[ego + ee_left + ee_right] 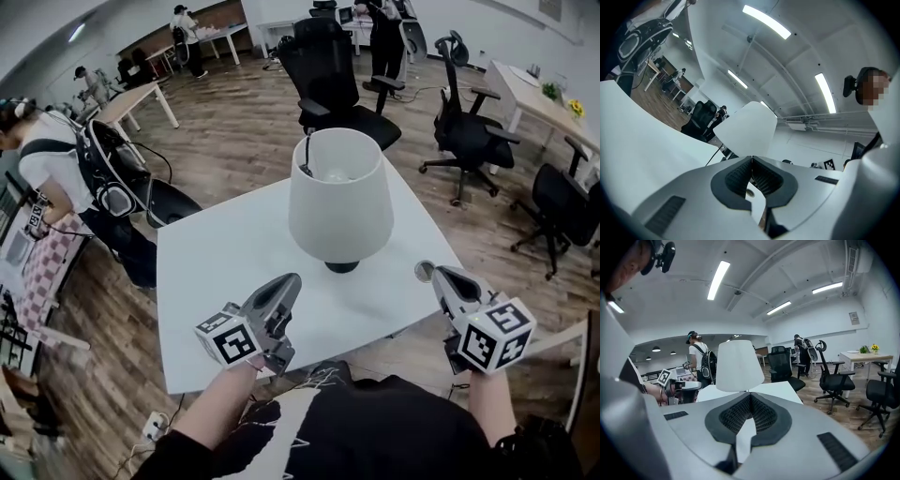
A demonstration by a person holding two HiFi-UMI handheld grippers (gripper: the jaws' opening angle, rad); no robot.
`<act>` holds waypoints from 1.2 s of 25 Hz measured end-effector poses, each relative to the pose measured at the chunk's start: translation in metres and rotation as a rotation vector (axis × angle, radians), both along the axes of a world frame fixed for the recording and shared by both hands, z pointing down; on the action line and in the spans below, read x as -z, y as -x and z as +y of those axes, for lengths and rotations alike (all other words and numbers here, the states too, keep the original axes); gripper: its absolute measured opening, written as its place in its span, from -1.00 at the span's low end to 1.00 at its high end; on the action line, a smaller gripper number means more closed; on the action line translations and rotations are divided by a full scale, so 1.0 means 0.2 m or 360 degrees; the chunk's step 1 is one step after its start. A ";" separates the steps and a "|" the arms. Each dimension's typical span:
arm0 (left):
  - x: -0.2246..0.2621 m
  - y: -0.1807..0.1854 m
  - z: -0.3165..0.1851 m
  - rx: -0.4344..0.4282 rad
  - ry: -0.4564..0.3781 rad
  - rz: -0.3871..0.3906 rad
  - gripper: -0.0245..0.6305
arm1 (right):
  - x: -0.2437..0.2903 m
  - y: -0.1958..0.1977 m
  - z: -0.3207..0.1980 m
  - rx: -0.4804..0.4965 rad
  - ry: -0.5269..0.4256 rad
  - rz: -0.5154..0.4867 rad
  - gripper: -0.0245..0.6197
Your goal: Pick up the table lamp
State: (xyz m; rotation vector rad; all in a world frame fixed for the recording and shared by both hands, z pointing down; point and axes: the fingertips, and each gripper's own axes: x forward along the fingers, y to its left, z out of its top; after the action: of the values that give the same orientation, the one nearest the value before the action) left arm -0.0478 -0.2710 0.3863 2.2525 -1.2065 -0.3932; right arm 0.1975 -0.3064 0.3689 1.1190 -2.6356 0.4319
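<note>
Nearby, marker-cubed left tongs (291,280), right tongs (427,273), both closed, flank the lamp (339,192).

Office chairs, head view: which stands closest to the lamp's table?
The black office chair directly behind the white table's far edge, beyond the table lamp; the other chairs stand farther right.

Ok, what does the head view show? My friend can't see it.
A white table lamp stands on a white table. The left hand-held gripper and right hand-held gripper hover near it, one on each side, both shut. Black office chairs stand behind.
</note>
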 end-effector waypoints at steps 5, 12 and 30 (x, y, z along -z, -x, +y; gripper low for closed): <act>-0.07 0.02 -0.11 0.0051 0.0106 0.0118 -0.75 | 0.05 0.06 0.00 0.0038 -0.0065 -0.0020 -0.88; -0.06 0.00 -0.23 0.0020 0.0171 0.0515 -0.46 | 0.05 0.05 0.03 -0.0001 -0.0080 0.0013 -0.88; 0.03 -0.10 -0.36 -0.0082 0.0116 0.0969 -0.49 | 0.05 -0.03 0.05 -0.0116 -0.0092 0.0048 -0.88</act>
State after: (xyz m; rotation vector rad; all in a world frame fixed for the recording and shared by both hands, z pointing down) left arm -0.0277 -0.3439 0.3812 1.8868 -0.8222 -0.9163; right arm 0.2026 -0.2968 0.3596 1.2327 -2.6031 0.3522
